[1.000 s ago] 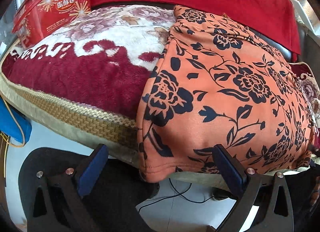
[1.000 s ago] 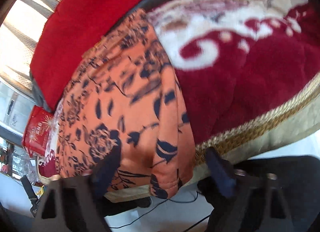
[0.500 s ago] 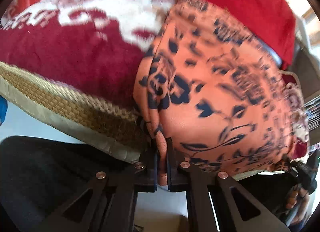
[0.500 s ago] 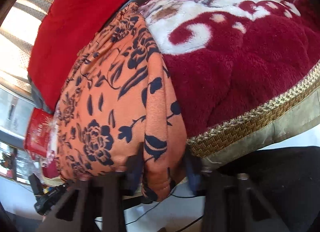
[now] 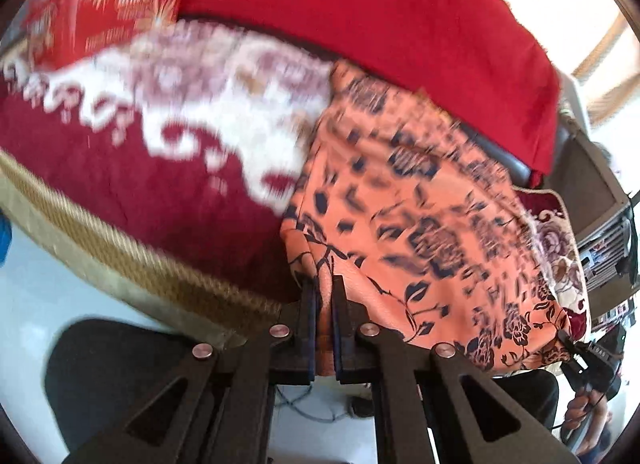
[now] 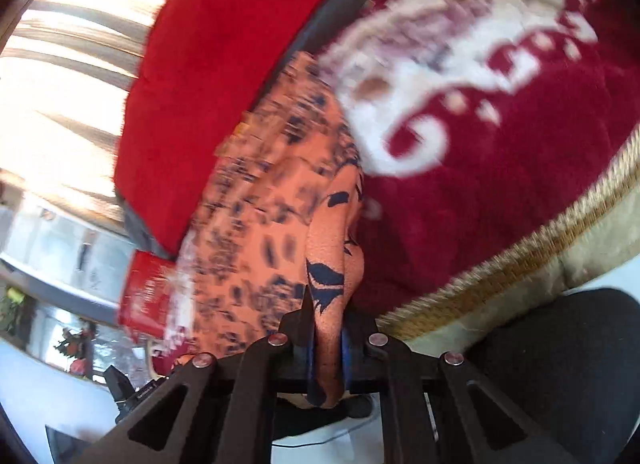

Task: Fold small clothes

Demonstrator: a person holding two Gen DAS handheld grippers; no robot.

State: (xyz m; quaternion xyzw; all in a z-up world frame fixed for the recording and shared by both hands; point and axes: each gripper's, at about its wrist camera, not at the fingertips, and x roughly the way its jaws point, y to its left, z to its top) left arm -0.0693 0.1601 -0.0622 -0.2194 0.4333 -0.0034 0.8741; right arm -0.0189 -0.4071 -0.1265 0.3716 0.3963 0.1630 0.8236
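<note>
Orange garment (image 5: 420, 224) with dark floral print, lying spread on the maroon-and-white plush blanket (image 5: 160, 168); landmark for all positions below is this blanket. Order is largest to smallest.

Blanket: covers the raised surface, its gold woven border (image 5: 132, 260) running along the near edge. Both views are motion-blurred.

Red cloth (image 5: 380, 24): beyond the blanket's far edge, draped over a dark backrest.

Garment: on the blanket's right part in my left view, on its left part in my right view (image 6: 272, 204); its near hem hangs over the blanket's border.

Red printed box (image 5: 108, 4): at the blanket's far left corner in my left view; its lettering is too blurred to read.

My left claw (image 5: 325, 292): at the blanket's near edge, jaws drawn narrow and pinching the garment's near left corner, a fold of orange fabric showing between the pads.

My right claw (image 6: 326, 320): also at the blanket's near edge, jaws closed on the garment's opposite near corner, a thick bunch of fabric standing up between them and trailing out below.

Part of a hand (image 5: 580, 408) on a dark handle shows past the blanket's right end in my left view.
</note>
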